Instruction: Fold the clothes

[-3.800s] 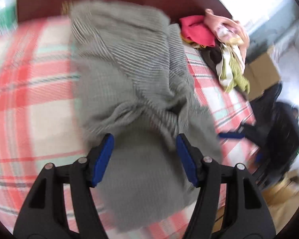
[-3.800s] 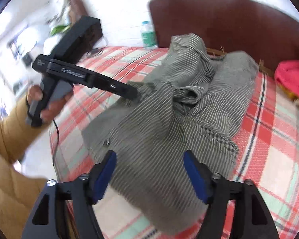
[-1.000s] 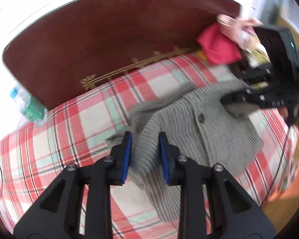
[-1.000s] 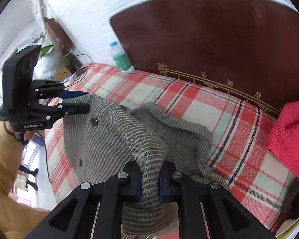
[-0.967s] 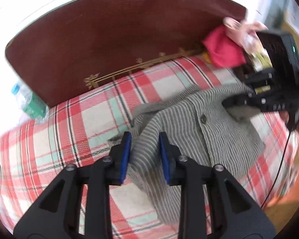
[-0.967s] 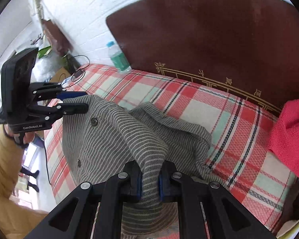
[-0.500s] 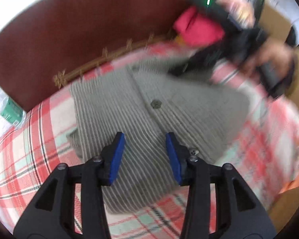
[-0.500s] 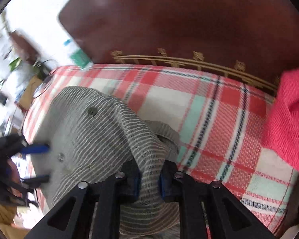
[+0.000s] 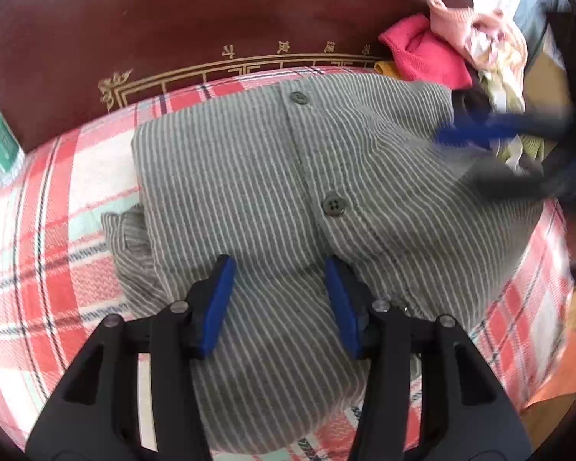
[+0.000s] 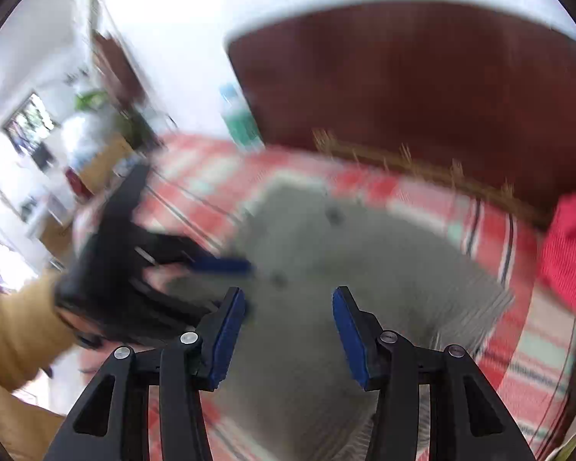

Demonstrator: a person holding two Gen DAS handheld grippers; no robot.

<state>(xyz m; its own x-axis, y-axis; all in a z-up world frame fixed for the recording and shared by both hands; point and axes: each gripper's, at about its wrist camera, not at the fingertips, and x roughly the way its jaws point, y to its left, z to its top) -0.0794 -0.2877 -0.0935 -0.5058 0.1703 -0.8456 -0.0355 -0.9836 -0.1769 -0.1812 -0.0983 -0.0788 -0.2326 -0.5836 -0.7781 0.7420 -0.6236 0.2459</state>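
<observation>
A grey striped button shirt (image 9: pixel 280 192) lies folded on the red plaid bed cover (image 9: pixel 50 207), button placket up. My left gripper (image 9: pixel 278 269) is open and empty just above the shirt's near part. My right gripper (image 10: pixel 290 299) is open and empty above the shirt (image 10: pixel 364 269); that view is blurred. The right gripper also shows blurred at the shirt's right edge in the left wrist view (image 9: pixel 491 142). The left gripper shows at the shirt's left side in the right wrist view (image 10: pixel 211 269).
A dark wooden headboard (image 9: pixel 172 27) stands behind the bed. A pile of clothes, red (image 9: pixel 422 53) and pink, lies at the back right corner. A water bottle (image 10: pixel 236 119) stands left of the headboard. The bed edge runs along the right.
Both grippers have let go of the shirt and opened. The shirt now lies flat and folded on the bed. The right gripper is moving fast and its view is blurred.
</observation>
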